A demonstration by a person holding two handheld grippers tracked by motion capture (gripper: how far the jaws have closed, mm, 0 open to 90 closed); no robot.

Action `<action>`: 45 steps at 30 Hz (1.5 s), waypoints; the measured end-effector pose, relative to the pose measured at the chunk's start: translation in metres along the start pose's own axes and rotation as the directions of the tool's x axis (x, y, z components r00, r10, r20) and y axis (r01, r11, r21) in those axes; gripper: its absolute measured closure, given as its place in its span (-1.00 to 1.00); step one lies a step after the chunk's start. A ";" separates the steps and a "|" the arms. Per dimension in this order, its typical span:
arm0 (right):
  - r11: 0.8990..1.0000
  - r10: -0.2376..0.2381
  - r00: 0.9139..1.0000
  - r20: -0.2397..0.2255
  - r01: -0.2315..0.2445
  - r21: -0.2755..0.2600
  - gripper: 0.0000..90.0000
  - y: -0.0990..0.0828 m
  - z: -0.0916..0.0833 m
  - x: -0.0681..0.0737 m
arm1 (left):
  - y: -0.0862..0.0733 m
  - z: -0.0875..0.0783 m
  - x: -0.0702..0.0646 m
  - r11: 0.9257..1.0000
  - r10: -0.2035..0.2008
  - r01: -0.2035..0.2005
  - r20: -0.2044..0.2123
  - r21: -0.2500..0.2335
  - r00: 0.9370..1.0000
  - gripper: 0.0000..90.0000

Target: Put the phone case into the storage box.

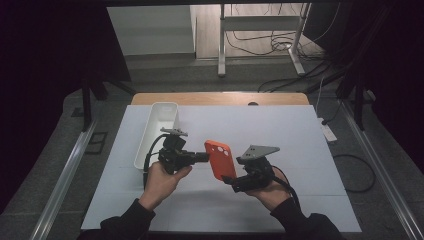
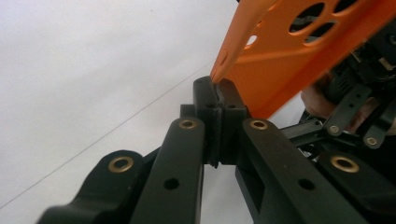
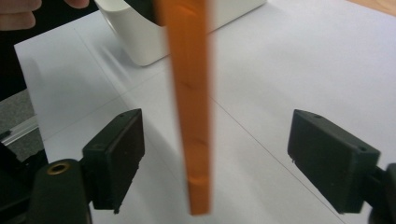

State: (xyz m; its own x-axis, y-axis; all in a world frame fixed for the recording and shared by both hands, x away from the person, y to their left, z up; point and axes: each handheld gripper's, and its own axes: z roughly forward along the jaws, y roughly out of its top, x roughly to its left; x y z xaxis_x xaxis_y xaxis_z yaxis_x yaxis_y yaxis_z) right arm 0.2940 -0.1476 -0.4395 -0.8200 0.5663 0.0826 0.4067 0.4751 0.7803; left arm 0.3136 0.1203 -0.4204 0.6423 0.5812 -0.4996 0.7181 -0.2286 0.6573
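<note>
An orange phone case [image 1: 219, 159] with round camera holes is held up above the white table sheet [image 1: 280, 135]. My left gripper [image 1: 204, 157] is shut on its left edge; in the left gripper view the jaws pinch the rim of the case [image 2: 289, 56] at the left gripper's tips [image 2: 217, 100]. My right gripper [image 1: 234, 182] sits at the case's lower end. Seen from the right gripper view, the right gripper [image 3: 217, 154] stands wide open, and the case [image 3: 189, 116] hangs edge-on between its pads without touching either.
A long white bin [image 1: 159, 132] lies on the sheet at the left, just behind the left gripper, and appears as the white bin [image 3: 149, 42] beyond the case. The wooden table edge [image 1: 220, 98] runs along the back. Cables and a stand lie on the floor beyond.
</note>
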 end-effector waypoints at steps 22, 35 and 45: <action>0.999 0.029 1.000 0.000 -0.029 0.015 -0.89 -0.014 -0.023 -0.008 | 0.003 -0.014 0.015 1.000 0.001 -0.002 -0.080 -0.010 0.997 0.99; 0.999 0.043 0.998 0.047 -0.044 0.030 -0.98 -0.029 -0.042 -0.014 | 0.007 -0.026 0.028 1.000 -0.005 0.002 -0.124 -0.020 0.992 0.99; 0.999 0.043 0.996 0.080 -0.045 0.030 -1.00 -0.039 -0.055 -0.016 | 0.012 -0.035 0.038 0.999 -0.014 0.009 -0.150 -0.031 0.989 0.99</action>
State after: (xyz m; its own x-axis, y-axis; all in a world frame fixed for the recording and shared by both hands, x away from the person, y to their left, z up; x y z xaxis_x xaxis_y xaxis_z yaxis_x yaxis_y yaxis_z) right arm 0.2693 -0.2121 -0.4373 -0.7669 0.6383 0.0660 0.4553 0.4688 0.7569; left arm 0.3373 0.1665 -0.4113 0.5850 0.6949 -0.4182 0.7153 -0.1990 0.6698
